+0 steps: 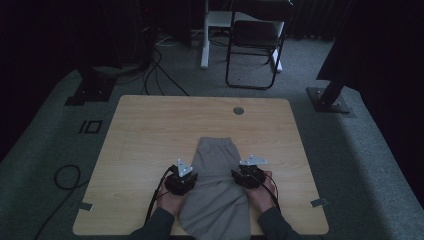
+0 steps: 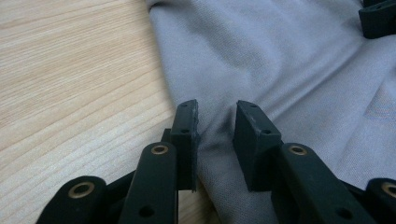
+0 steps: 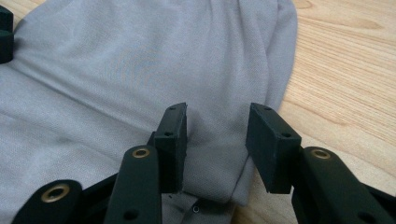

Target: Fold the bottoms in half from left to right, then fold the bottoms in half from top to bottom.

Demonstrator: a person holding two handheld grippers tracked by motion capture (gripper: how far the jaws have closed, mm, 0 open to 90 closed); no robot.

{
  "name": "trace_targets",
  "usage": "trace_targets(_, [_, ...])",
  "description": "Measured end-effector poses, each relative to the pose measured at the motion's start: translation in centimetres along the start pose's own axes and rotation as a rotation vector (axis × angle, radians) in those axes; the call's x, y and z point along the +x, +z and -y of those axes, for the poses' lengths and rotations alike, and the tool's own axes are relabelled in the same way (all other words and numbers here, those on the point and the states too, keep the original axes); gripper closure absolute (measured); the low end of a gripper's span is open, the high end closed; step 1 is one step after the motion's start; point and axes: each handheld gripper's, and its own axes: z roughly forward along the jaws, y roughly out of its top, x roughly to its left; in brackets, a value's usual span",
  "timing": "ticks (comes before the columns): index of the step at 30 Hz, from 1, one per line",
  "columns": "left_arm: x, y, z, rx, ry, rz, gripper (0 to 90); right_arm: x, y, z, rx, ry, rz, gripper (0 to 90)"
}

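Observation:
A grey garment point(image 1: 216, 165) lies on the wooden table point(image 1: 150, 130), running from the middle to the near edge and hanging over it. My left gripper point(image 1: 191, 178) sits at the garment's left edge and my right gripper point(image 1: 237, 176) at its right edge, the two facing each other across it. In the left gripper view the jaws point(image 2: 215, 109) stand apart over the cloth point(image 2: 280, 60), with a crease running up between them. In the right gripper view the jaws point(image 3: 217, 112) also stand apart, low over a soft fold of cloth point(image 3: 140, 60) near its hem. No pad visibly pinches the fabric.
Bare wood point(image 2: 70, 70) lies left of the garment and more wood point(image 3: 345, 60) to its right. A round grommet point(image 1: 238, 110) sits near the table's far edge. A folding chair point(image 1: 255, 45), stand bases and floor cables point(image 1: 67, 177) surround the table.

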Motion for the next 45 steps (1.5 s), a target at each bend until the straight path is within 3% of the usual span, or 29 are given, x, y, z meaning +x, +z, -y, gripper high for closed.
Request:
trace_targets(6, [0.0,0.0,0.1,-0.006,-0.002,0.005,67.1,0.0,0.0,0.1,-0.006,-0.003,-0.005,56.8])
trace_targets(7, [0.1,0.0,0.0,-0.008,-0.015,0.031,67.1,0.0,0.0,0.1,-0.005,-0.001,-0.011,54.9])
trace_targets(8, [0.1,0.1,0.0,-0.005,-0.020,0.039,60.4,-0.1,0.0,0.0,-0.004,0.008,-0.029,51.6])
trace_targets(12, [0.8,0.2,-0.7,0.003,-0.040,0.037,57.4,-0.7,-0.1,-0.4,-0.014,0.028,-0.038,49.2])
trace_targets(14, [1.3,0.4,-1.3,-0.002,-0.065,0.030,55.5,-1.2,-0.3,-0.9,-0.025,0.039,-0.023,49.8])
trace_targets(17, [2.3,1.1,-2.4,-0.005,-0.091,0.019,54.2,-2.2,-0.3,-1.8,-0.004,0.055,-0.032,59.7])
trace_targets(21, [3.4,2.6,-4.3,0.010,-0.124,0.019,51.9,-3.4,0.5,-3.4,0.009,0.075,-0.006,56.9])
trace_targets(24, [3.7,3.7,-5.5,0.026,-0.154,0.050,50.1,-4.1,1.6,-4.5,0.031,0.096,-0.010,51.8])
trace_targets(28, [3.4,4.8,-6.1,0.034,-0.153,0.049,47.2,-4.3,2.9,-5.1,0.050,0.106,-0.015,49.1])
trace_targets(30, [2.9,5.7,-6.2,0.060,-0.127,0.031,45.8,-3.9,3.8,-5.4,0.060,0.107,-0.027,47.4])
trace_targets(34, [2.6,6.0,-6.1,0.052,-0.095,-0.031,45.3,-3.3,4.7,-5.6,0.087,0.072,0.037,45.1])
trace_targets(36, [2.6,6.0,-6.2,0.057,-0.073,-0.052,51.4,-3.2,4.9,-5.7,0.083,0.061,0.050,51.1])
trace_targets(41, [3.2,6.1,-6.4,0.057,-0.089,-0.012,74.9,-2.8,5.0,-6.3,0.102,0.059,0.017,80.0])
trace_targets(45, [3.6,6.2,-6.8,0.076,-0.103,0.008,84.4,-3.4,5.4,-6.7,0.111,0.112,-0.035,86.8])
